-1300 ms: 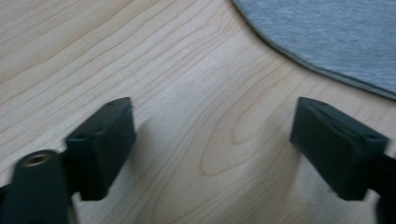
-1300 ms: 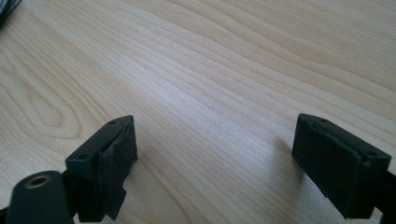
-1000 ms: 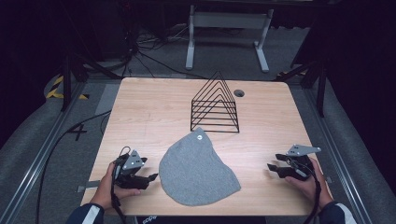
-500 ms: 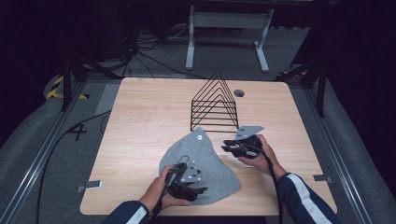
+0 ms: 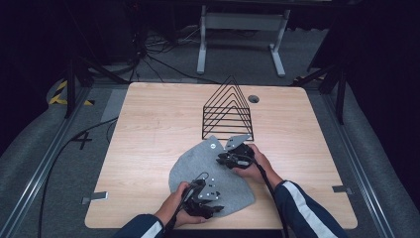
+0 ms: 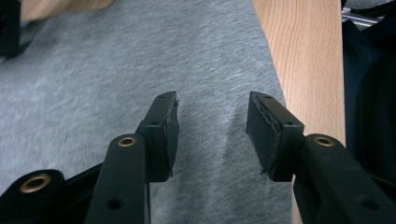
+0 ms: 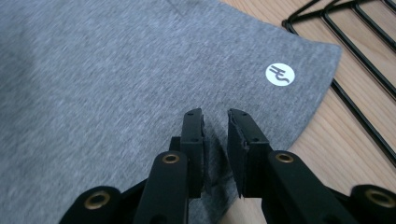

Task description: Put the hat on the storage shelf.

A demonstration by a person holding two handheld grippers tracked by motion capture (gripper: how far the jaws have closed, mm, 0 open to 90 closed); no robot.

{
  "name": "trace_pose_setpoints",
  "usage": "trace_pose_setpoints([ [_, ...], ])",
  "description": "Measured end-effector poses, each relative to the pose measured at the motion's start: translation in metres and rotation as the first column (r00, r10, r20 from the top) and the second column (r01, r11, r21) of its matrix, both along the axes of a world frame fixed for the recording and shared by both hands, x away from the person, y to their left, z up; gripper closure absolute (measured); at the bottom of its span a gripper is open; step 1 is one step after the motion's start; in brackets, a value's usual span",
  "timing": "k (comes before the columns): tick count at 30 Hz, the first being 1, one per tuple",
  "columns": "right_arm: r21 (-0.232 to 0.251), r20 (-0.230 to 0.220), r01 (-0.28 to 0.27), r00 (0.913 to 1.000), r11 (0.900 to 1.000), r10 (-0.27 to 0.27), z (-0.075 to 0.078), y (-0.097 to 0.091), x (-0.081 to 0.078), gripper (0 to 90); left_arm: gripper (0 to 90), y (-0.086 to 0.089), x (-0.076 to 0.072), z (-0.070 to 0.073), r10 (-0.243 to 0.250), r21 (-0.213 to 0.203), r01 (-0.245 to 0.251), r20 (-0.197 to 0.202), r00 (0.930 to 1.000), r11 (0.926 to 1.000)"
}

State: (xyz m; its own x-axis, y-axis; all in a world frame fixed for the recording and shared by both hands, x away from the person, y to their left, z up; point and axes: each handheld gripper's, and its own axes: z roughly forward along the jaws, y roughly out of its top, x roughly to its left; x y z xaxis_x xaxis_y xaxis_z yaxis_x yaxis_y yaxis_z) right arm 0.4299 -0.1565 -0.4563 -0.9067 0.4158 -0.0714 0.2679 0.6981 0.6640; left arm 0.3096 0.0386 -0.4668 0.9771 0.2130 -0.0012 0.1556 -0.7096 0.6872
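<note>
The black wire rack [image 5: 228,113] behind your grey cloth [image 5: 190,171] holds nothing; the cloth's far corner lies just beside its base. Your right gripper [image 7: 215,122] has just been closing, its jaws pinching a fold near the white logo sticker [image 7: 280,74]. Your left gripper [image 6: 212,133] has just been closing too, its jaws spread over the cloth's near edge on the wooden table [image 5: 148,124].

Both forearms enter from the bottom of the high view. Left gripper [image 5: 214,208] sits low near the person, fingers [image 6: 163,135] well apart, jaws just closing. Right gripper [image 5: 221,159] lies farther forward, fingers [image 7: 194,144] with a narrow gap, jaws just closing.
</note>
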Motion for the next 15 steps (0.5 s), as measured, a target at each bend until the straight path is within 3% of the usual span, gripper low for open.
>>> trace_pose_setpoints([
  [2, -0.003, -0.002, 0.003, 1.0, 1.0, -0.003, 0.0, -0.004, -0.002, 78.0, 54.8, 0.006, 0.001, 0.001, -0.004, 0.011, 0.004, 0.003, 1.0, 0.9999],
  [3, -0.011, -0.004, 0.0, 1.0, 0.9999, 0.0, 0.001, -0.007, -0.004, 78.7, 54.9, 0.008, 0.0, 0.001, 0.009, 0.01, -0.009, -0.016, 0.9998, 0.9999],
  [4, -0.014, -0.008, 0.0, 1.0, 0.9999, 0.0, 0.001, -0.009, -0.005, 79.5, 54.9, 0.012, 0.002, 0.002, -0.007, 0.015, 0.007, 0.008, 0.9999, 0.9999],
  [6, -0.028, -0.022, -0.001, 0.9998, 0.9996, 0.0, 0.003, -0.016, -0.01, 81.6, 55.2, 0.021, 0.003, 0.002, 0.032, 0.02, -0.032, -0.018, 0.9993, 0.9993],
  [10, -0.052, -0.035, -0.007, 0.9994, 0.9986, 0.005, 0.005, -0.028, -0.023, 83.1, 55.6, 0.039, 0.011, 0.003, 0.078, 0.039, -0.077, -0.013, 0.9969, 0.9962],
  [15, -0.059, -0.069, -0.023, 0.9974, 0.998, 0.019, 0.006, -0.042, -0.052, 83.6, 55.2, 0.059, 0.026, 0.003, 0.169, 0.044, -0.169, 0.001, 0.9856, 0.9846],
])
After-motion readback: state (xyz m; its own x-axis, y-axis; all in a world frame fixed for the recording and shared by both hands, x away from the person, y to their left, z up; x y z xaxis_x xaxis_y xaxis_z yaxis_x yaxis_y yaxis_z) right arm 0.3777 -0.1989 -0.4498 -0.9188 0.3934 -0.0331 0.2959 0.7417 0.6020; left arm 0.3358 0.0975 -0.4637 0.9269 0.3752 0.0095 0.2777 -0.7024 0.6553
